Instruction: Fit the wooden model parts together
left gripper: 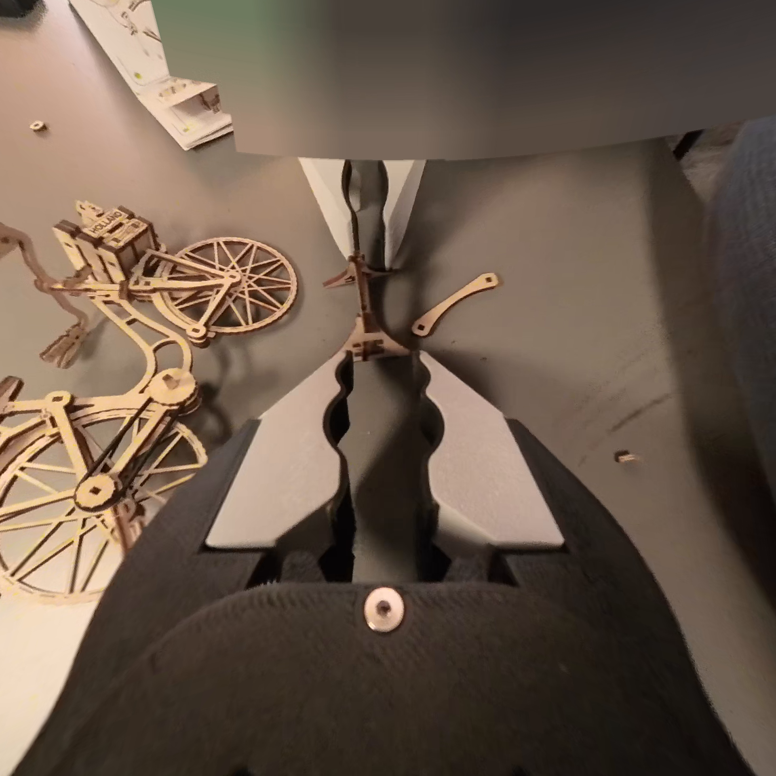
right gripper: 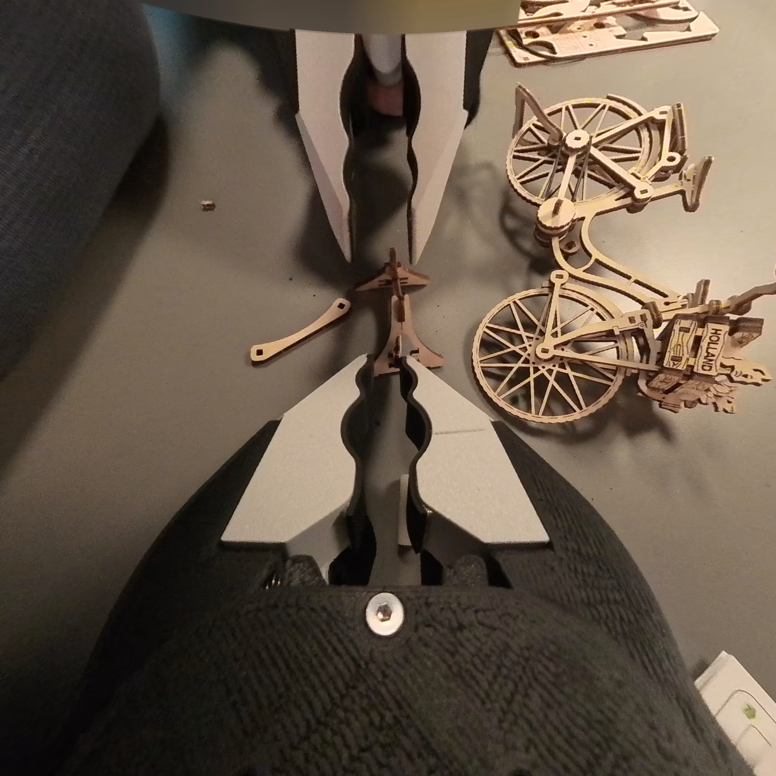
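Observation:
Two small flared wooden parts meet end to end above the grey table. My right gripper (right gripper: 384,360) is shut on one flared part (right gripper: 394,336); it also shows at the top of the left wrist view (left gripper: 373,264), pinching that part (left gripper: 357,275). My left gripper (left gripper: 381,357) faces it with its jaws apart. The other flared part (left gripper: 369,344) sits right at its fingertips, and its thin stem lies between them in the right wrist view (right gripper: 381,261). A loose curved wooden strip (left gripper: 455,304) (right gripper: 300,331) lies flat beside the parts.
A mostly built wooden bicycle model (left gripper: 126,336) (right gripper: 588,294) lies on the table beside the grippers. A paper booklet (left gripper: 189,105) and a cut-out wooden sheet (right gripper: 609,33) lie farther off. A small wooden bit (left gripper: 625,457) (right gripper: 206,205) lies loose. Dark blue cloth (right gripper: 63,168) borders the table edge. There is about 5 cm between the tips of the two grippers. The left tips stand about 9 cm off the small wooden bit (right gripper: 206,205). My left wrist view (left gripper: 616,457) looks at it from another angle.

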{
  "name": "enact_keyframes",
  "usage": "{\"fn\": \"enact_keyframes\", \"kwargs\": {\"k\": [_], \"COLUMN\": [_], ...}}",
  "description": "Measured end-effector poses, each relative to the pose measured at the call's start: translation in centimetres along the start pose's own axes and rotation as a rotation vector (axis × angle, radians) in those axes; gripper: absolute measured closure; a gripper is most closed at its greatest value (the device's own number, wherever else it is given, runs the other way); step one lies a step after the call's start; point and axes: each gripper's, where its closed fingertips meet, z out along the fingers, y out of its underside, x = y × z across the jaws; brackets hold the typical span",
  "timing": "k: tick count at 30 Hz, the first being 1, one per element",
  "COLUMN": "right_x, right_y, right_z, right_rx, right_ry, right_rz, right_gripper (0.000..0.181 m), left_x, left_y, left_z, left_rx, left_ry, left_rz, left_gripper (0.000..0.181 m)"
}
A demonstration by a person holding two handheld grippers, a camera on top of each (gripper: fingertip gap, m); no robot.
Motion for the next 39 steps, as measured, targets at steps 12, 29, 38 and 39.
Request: {"fn": "enact_keyframes", "kwargs": {"k": [12,29,38,39], "right_x": [0.3,0.4,0.4,0.4], "right_y": [0.0,-0.1,-0.1,-0.1], "right_z": [0.0,0.0,0.0,0.0], "right_rx": [-0.001,-0.003,-0.003,-0.003], "right_ry": [0.023,0.06,0.066,0.065], "right_rz": [0.01,-0.006,-0.014,-0.015], "right_gripper": [0.171,0.171,0.171,0.171], "left_x": [0.3,-1.0,-1.0,-1.0], "left_y": [0.2,0.1,0.1,0.1], "left_z": [0.6,0.7,0.8,0.8], "left_rx": [-0.044,-0.067,-0.071,-0.071], "left_ry": [-0.091,-0.318,-0.34,-0.339], "left_rz": [-0.042,-0.017,-0.013,-0.012], "left_gripper": [0.145,0.158,0.162,0.162]}}
